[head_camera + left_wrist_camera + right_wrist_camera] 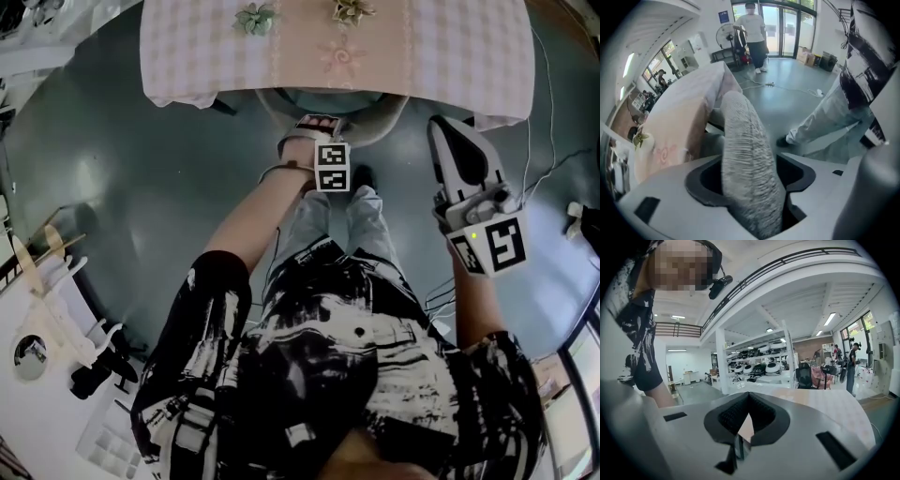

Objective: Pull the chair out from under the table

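Observation:
A grey ribbed chair backrest [380, 124] curves out from under the table's pink checked cloth [187, 56]. My left gripper [314, 131] points steeply down onto the top of that backrest. In the left gripper view the ribbed backrest [745, 150] fills the space between the jaws of the left gripper [752, 172], and they are shut on it. The seat is hidden under the cloth. My right gripper [448, 129] hangs in the air to the right of the chair, aimed towards the table edge. In its own view the right gripper [749, 397] is shut with nothing in it.
Two small potted plants [255, 17] stand on the table. The person's legs and a dark shoe [364, 176] are right behind the chair. Cables [553, 169] trail on the floor at the right, and white wooden parts [47, 309] lie at the left. Another person [752, 33] stands far off.

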Demonstrator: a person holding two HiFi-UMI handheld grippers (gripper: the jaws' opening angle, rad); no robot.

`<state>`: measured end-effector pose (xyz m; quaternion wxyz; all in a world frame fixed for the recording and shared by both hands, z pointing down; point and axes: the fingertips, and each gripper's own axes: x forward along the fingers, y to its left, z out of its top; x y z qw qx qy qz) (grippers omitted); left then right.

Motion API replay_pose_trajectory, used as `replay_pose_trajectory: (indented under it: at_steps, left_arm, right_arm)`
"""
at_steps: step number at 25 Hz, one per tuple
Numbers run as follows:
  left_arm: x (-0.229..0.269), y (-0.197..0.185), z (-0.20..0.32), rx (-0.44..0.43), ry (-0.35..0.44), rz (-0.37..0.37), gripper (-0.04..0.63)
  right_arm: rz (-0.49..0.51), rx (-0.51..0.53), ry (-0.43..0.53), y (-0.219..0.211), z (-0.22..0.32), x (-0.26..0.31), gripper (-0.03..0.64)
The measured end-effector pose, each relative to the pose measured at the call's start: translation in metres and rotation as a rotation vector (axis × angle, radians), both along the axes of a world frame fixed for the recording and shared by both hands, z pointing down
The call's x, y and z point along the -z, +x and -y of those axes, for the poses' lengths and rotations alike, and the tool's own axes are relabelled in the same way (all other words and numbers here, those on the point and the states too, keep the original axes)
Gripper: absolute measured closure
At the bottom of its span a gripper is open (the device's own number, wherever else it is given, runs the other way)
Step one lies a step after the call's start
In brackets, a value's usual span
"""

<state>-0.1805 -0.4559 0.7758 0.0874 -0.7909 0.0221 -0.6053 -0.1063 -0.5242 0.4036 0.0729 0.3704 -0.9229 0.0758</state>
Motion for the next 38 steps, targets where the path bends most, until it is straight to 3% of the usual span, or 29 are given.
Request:
replay_pose_trajectory:
  at_steps: [2, 5, 18, 31, 38]
  left_arm:
    - [-0.008, -0.005, 0.001, -0.048, 0.071, 0.053, 0.433]
    - [-0.011, -0.006, 0.004, -0.06, 0.118, 0.073, 0.484]
    - [-0.009, -0.006, 0.008, -0.051, 0.182, 0.066, 0.5]
    - [-0.006, -0.005, -0.017, -0.064, 0.187, 0.065, 0.529]
    - [-0.004, -0.016, -0.029, -0.101, 0.152, 0.071, 0.537]
  right_arm:
    - [-0.006, 0.009, 0.011, -0.004, -0.001, 0.002, 0.617]
    - [-0.018, 0.022, 0.038, -0.011, -0.002, 0.006, 0.617]
    - [-0.03, 0.03, 0.117, -0.03, -0.003, 0.013, 0.617]
    - [-0.02, -0.006, 0.1, -0.037, -0.03, 0.013, 0.617]
    - [-0.016, -0.037, 0.111, -0.052, -0.048, 0.02, 0.617]
